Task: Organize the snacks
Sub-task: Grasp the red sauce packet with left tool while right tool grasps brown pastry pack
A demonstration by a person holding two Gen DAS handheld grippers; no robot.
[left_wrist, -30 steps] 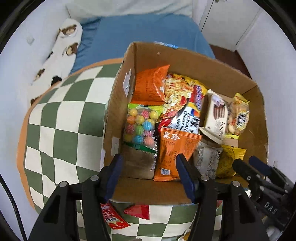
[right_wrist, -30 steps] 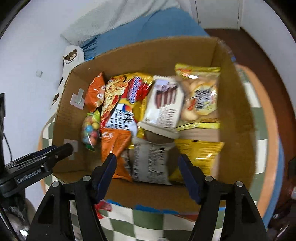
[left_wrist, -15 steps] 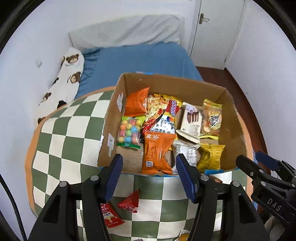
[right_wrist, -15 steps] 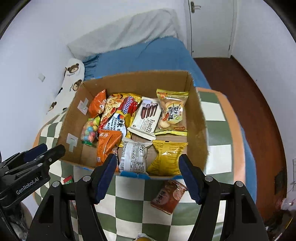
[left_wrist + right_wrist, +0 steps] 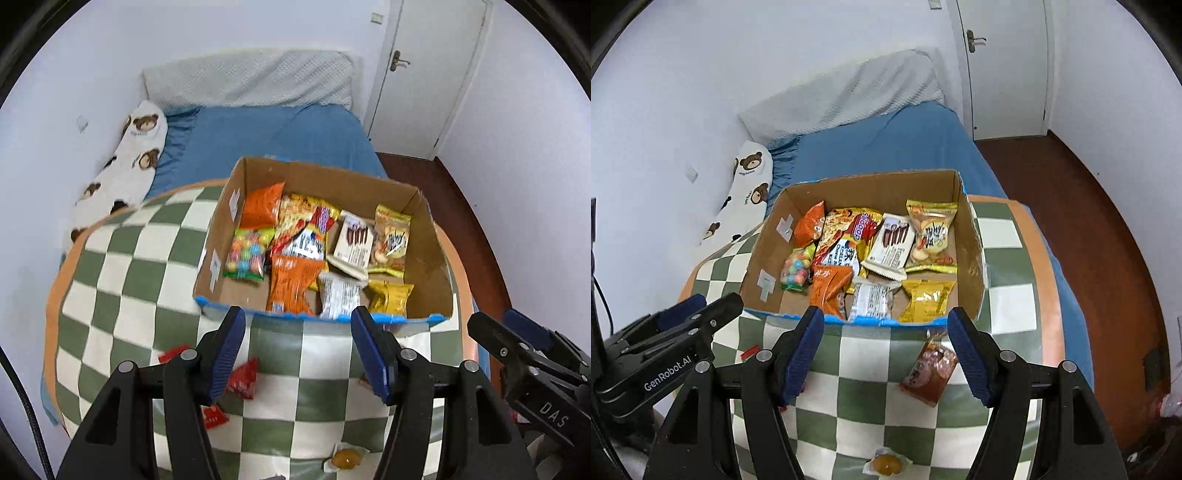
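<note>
The left claw points steeply downward, its blue-padded fingers parted with nothing between them. The right claw (side by side with the left one) tilts down likewise, fingers spread a little wider, also empty.

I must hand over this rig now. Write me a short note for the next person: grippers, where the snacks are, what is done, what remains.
Left gripper: open, empty.
Right gripper: open, empty.
Both hover over the checkered cloth, in front of the cardboard box.
Done: many snack packets lie inside the box.
Left on the cloth: brown packet under the right gripper, red packets near the left gripper, and a small yellow jelly cup closest to you.
Next, probably: right gripper takes the brown packet.
</note>
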